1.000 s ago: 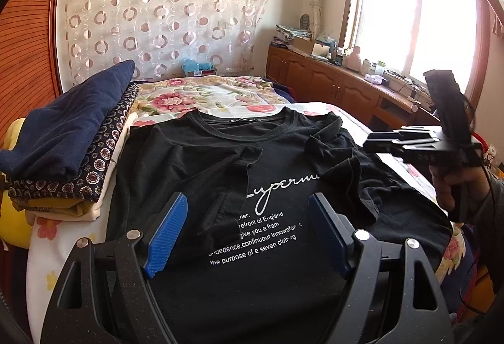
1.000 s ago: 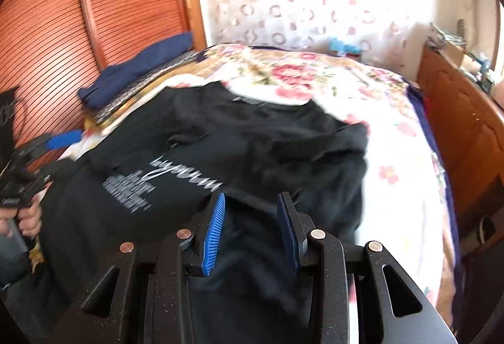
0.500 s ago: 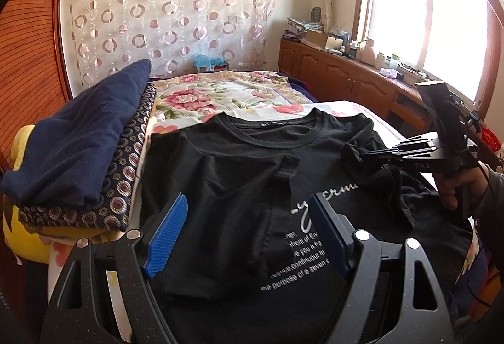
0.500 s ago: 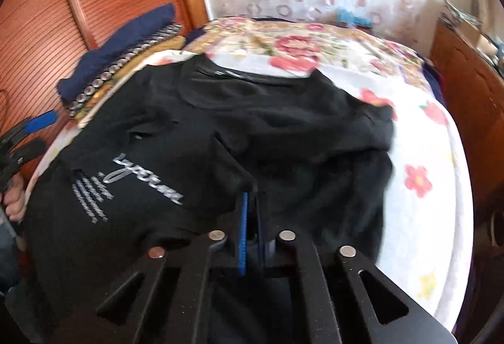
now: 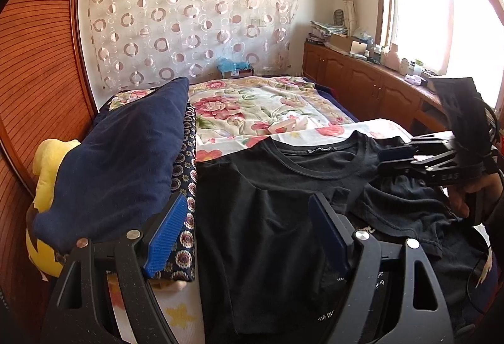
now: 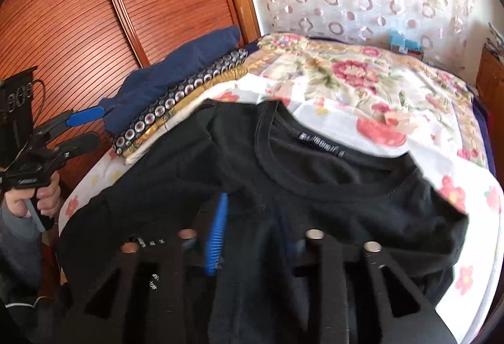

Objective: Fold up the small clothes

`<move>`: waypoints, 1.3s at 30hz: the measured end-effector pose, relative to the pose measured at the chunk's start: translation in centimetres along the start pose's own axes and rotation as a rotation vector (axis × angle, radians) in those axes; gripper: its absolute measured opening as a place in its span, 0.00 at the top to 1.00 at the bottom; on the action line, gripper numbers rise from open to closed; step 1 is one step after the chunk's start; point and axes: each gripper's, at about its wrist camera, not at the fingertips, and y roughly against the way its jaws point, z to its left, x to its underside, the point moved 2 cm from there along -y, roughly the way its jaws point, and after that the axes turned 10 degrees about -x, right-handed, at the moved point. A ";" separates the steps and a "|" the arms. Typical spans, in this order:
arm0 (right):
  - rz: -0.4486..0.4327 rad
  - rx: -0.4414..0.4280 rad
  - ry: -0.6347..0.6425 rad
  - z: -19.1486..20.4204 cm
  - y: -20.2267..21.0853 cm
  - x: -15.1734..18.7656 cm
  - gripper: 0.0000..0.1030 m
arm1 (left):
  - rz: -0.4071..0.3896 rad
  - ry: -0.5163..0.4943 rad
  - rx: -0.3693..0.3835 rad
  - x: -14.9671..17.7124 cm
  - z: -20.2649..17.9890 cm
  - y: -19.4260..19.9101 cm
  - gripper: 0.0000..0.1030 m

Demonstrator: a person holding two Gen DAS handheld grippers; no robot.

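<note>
1. Step: side folds on the black tee (image 5: 283, 218). It lies face up on the bed (image 5: 252, 104), collar toward the far wall, both sleeve sides already turned in over the chest. Looks like mid-fold, lengthwise fold not done.
2. Left hand-held gripper (image 5: 249, 237): jaws wide, nothing between the pads, hovering over the tee's left edge next to the stack (image 5: 126, 155).
3. Right hand-held gripper (image 6: 252, 237): jaws opening; black fabric sits between them, but the frame is blurred and the pads don't look pressed on it. I read it as letting go of the right sleeve fold.
4. Next, my guess: both grippers need the hem end, one corner each, then carry it up to the collar. Check the sleeve folds stay flat first; the right one looks bunched.
5. Counts: one tee in work; one stack of folded clothes at the left edge, navy piece on top, at least three layers visible; two grippers; one yellow plush (image 5: 50, 174) under the stack.
</note>
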 end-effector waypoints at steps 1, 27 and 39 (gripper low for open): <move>-0.004 0.023 0.008 -0.4 0.2 -0.2 0.59 | 0.008 -0.003 0.002 -0.3 0.0 -0.4 0.22; 0.005 0.350 -0.144 -12.1 2.6 4.2 0.58 | 0.413 -0.279 -0.115 -3.8 -3.5 -15.5 0.64; -0.030 0.364 -0.126 -11.4 5.1 5.5 0.51 | 0.432 -0.276 -0.112 -2.8 -2.9 -15.9 0.93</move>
